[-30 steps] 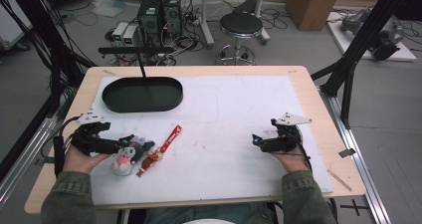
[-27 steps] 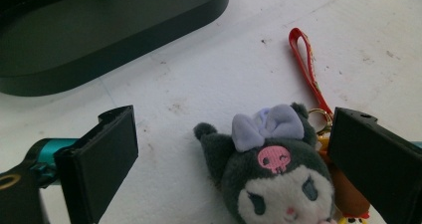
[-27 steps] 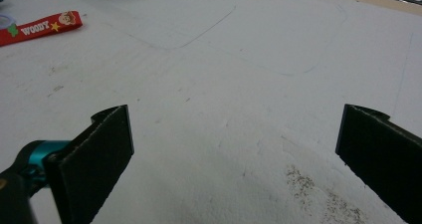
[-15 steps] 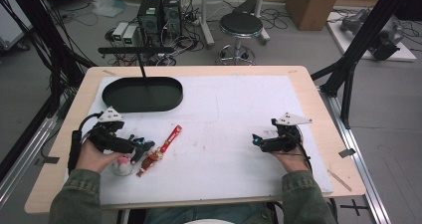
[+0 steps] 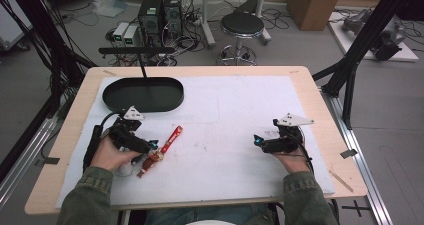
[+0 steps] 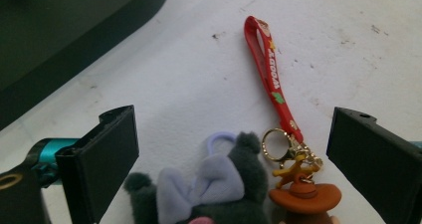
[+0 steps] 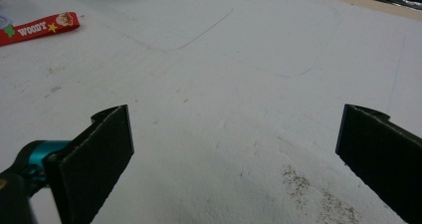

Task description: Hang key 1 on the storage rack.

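A small grey plush toy with a lilac bow lies between the jaws of my left gripper, which is open and touches nothing. Right beside the plush lies a keychain with a red "Woody" strap and a figure in a brown hat. In the high view the left gripper hovers over the plush, next to the keychain. My right gripper rests open at the right of the mat. Between its jaws is nothing but white mat, with the strap's end far off.
A black oval tray sits at the back left of the white mat, just beyond the left gripper. The wooden table edge borders the mat. A stool and computer gear stand on the floor behind the table.
My left gripper has moved right and forward over the plush toy, which now lies mostly under the hand. The right gripper has not moved.
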